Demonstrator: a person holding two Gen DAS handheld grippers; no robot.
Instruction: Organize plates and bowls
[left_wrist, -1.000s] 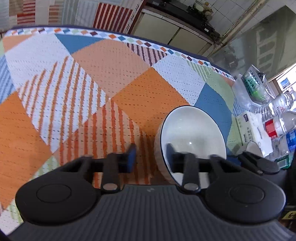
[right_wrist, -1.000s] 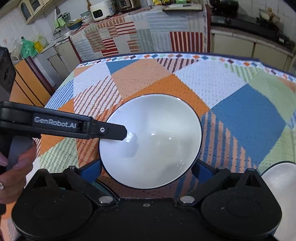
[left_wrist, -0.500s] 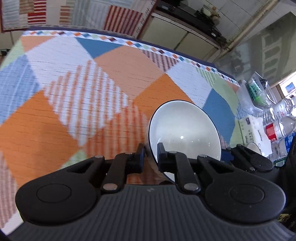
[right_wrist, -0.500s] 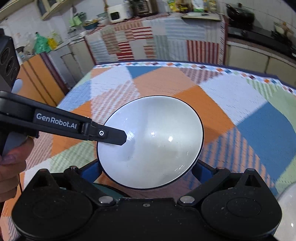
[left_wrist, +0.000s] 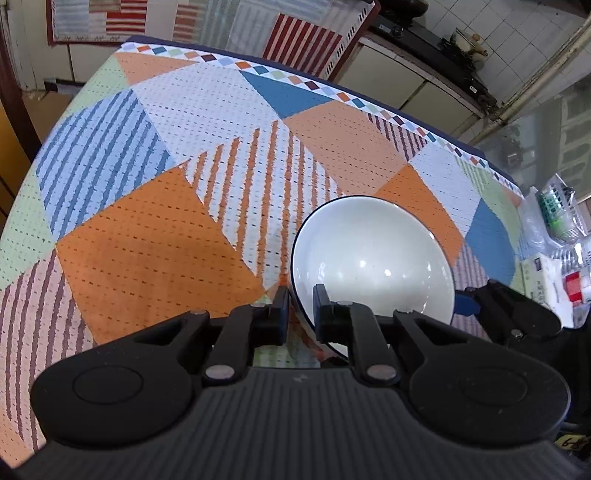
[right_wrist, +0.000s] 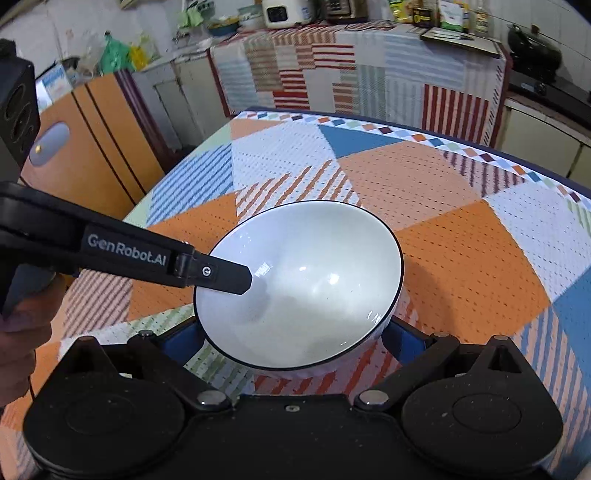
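Above the patchwork tablecloth (left_wrist: 155, 236), mid-table toward its right side, the white bowl (left_wrist: 373, 258) with a thin dark rim is tilted and held off the cloth: left gripper (left_wrist: 299, 314) has its jaws pinched on the near-left rim, one finger inside and one outside, while the right gripper (right_wrist: 293, 334) sits wide open with its blue pads flanking the bowl's base, contact not discernible. Cloth is a perforated weave of orange, blue, white and striped diamonds, bare to the far and left edges. Glossy glazed bowl, round and deep; clutter of bottles (left_wrist: 569, 266) past the right table edge.
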